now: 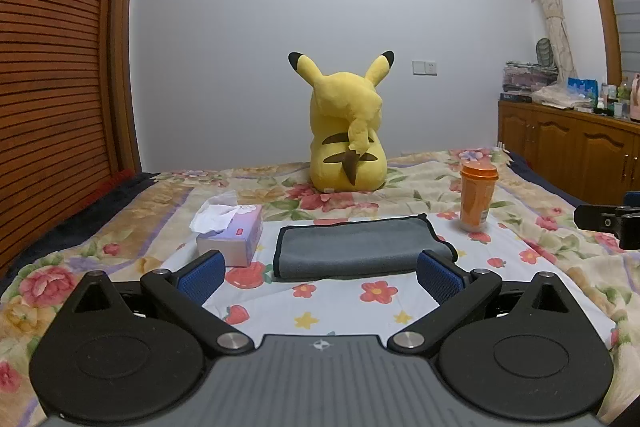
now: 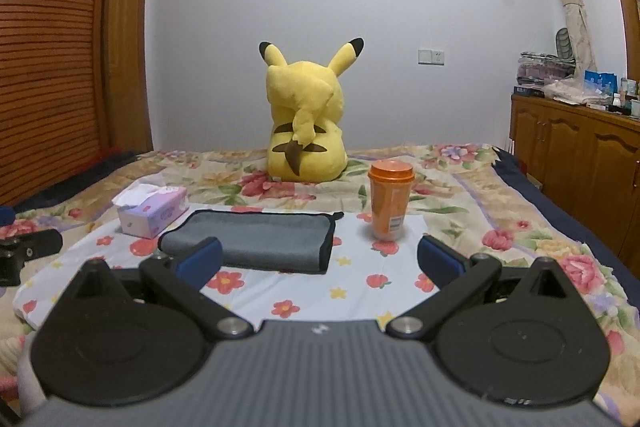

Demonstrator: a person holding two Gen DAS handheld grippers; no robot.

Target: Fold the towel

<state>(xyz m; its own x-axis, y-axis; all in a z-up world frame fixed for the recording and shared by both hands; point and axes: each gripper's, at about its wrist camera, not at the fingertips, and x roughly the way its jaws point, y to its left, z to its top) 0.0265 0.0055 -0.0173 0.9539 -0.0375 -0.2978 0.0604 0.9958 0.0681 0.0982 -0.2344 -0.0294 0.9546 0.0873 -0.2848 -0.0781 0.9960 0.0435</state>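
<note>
A grey towel with dark edging (image 1: pixel 352 247) lies folded flat on the flowered bedspread, just beyond my left gripper (image 1: pixel 320 273). It also shows in the right wrist view (image 2: pixel 260 237), ahead and to the left of my right gripper (image 2: pixel 318 261). Both grippers are open and empty, with blue pads (image 1: pixel 202 275) spread wide. Neither touches the towel. Part of the right gripper (image 1: pixel 608 221) shows at the right edge of the left wrist view, and the left gripper (image 2: pixel 24 253) shows at the left edge of the right wrist view.
A tissue box (image 1: pixel 230 235) stands left of the towel. An orange lidded cup (image 1: pixel 476 197) stands to its right. A yellow plush toy (image 1: pixel 346 131) sits behind. A wooden cabinet (image 1: pixel 568 147) lines the right wall, a slatted wardrobe (image 1: pixel 52 67) the left.
</note>
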